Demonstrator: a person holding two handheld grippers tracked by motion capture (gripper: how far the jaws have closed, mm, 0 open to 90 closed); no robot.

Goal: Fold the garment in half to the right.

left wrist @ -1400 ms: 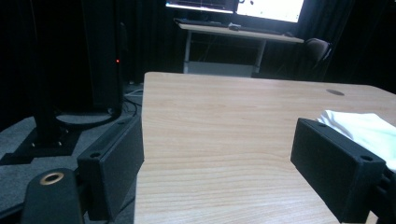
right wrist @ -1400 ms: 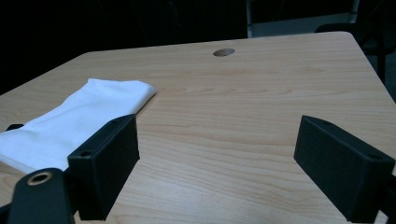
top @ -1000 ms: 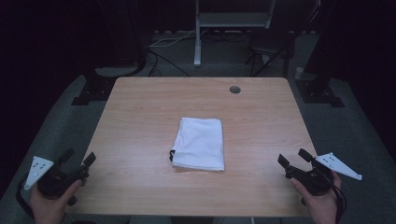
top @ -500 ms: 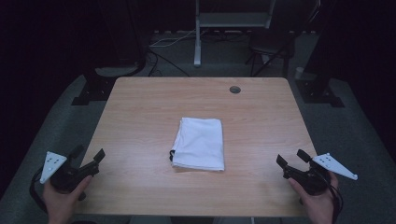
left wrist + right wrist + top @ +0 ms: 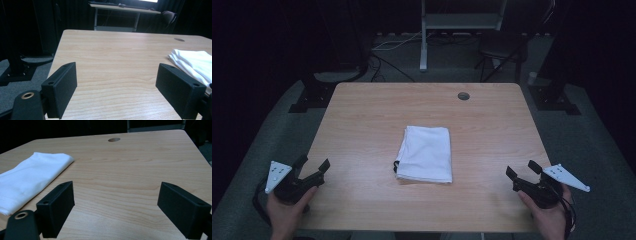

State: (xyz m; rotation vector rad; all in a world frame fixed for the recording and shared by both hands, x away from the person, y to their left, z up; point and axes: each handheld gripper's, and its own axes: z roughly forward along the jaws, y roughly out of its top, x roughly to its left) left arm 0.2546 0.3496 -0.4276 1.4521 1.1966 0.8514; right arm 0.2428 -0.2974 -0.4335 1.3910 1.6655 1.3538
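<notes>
A folded white cloth (image 5: 425, 153) lies flat in the middle of the wooden table (image 5: 362, 130). My left gripper (image 5: 312, 162) hovers at the table's near left corner, open, nothing between its jaws. My right gripper (image 5: 522, 168) sits at the near right corner, open too and empty. In the left gripper view the cloth (image 5: 193, 62) lies ahead to the right of the gripper (image 5: 120, 87). In the right gripper view the cloth (image 5: 30, 178) lies ahead to the left of the gripper (image 5: 116, 207). Both grippers are well apart from the cloth.
A round cable hole (image 5: 463, 96) sits near the table's far edge. Beyond the table stand a white desk frame (image 5: 424, 45), a dark chair (image 5: 502, 47) and black stand bases (image 5: 314, 92) on grey carpet.
My left gripper has moved forward and to the right, from off the table's left edge to its near left corner. The right gripper has barely shifted. The cloth is unmoved.
</notes>
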